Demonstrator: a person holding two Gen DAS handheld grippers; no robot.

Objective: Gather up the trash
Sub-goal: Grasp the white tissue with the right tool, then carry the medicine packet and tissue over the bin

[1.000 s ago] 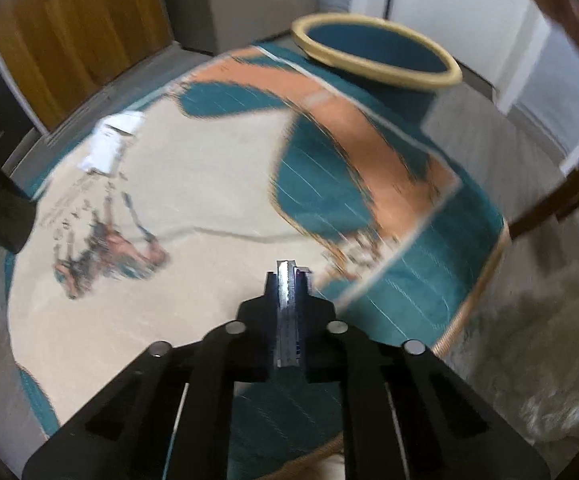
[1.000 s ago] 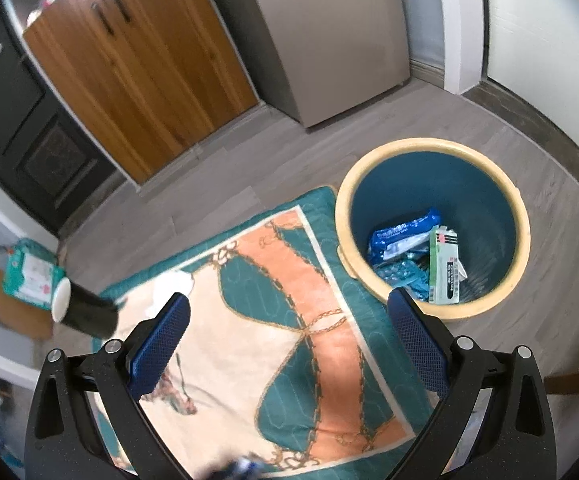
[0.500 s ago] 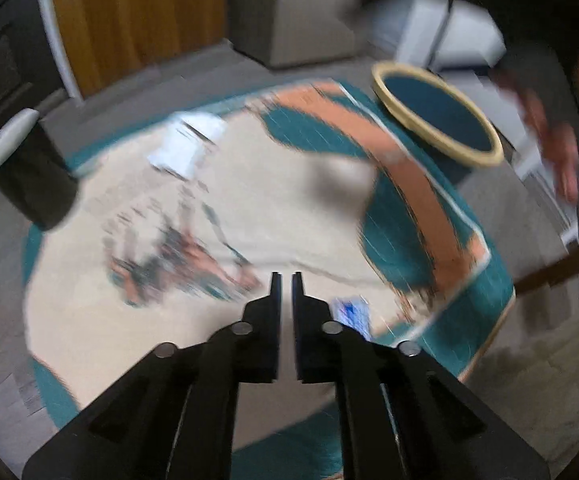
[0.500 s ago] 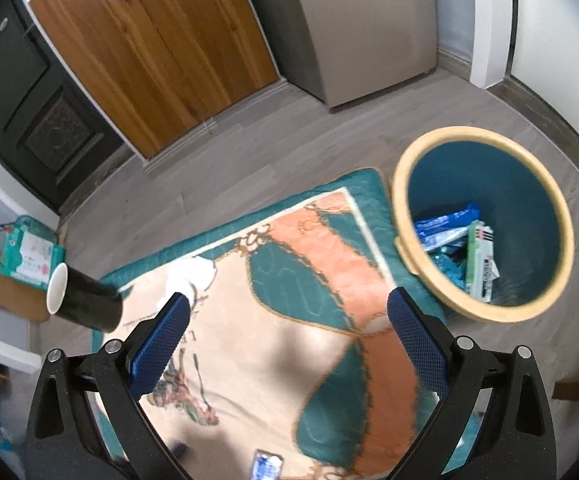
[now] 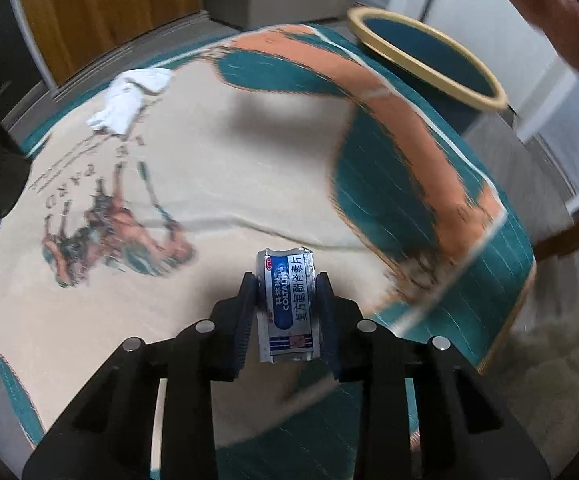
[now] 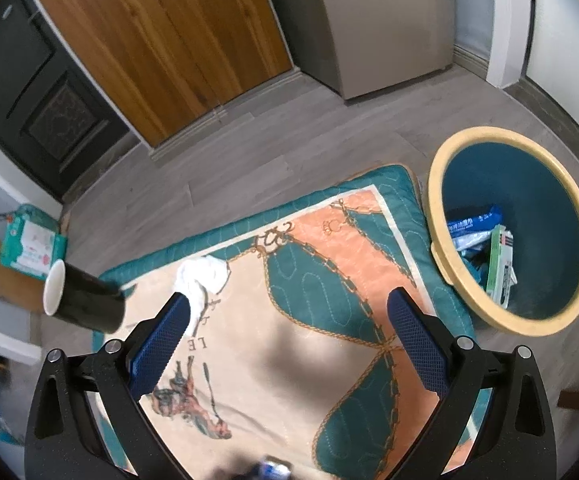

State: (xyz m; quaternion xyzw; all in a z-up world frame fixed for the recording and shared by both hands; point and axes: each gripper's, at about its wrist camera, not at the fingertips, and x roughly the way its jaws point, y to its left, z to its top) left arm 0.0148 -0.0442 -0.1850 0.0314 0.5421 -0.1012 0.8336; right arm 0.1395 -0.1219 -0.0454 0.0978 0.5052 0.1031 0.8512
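A silver and blue medicine packet point(image 5: 289, 304) lies flat on the patterned rug between the fingers of my left gripper point(image 5: 287, 284). The fingers stand on either side of it with small gaps, so the gripper is open around it. A crumpled white tissue point(image 5: 129, 98) lies on the rug at the far left; it also shows in the right wrist view point(image 6: 203, 280). The blue bin with a cream rim point(image 6: 509, 232) stands off the rug's right edge and holds several packets. My right gripper point(image 6: 289, 320) is wide open and empty, high above the rug.
A black cup point(image 6: 81, 300) lies on its side at the rug's left edge. A green wipes pack point(image 6: 29, 244) sits on a cardboard box at the left. Wooden cabinet doors point(image 6: 169, 40) and a grey cabinet stand behind. A chair leg point(image 5: 569, 236) is at the right.
My left gripper was shut on the packet, then let it drop onto the rug, and now stands open around it. The right gripper drifted left, away from the bin.
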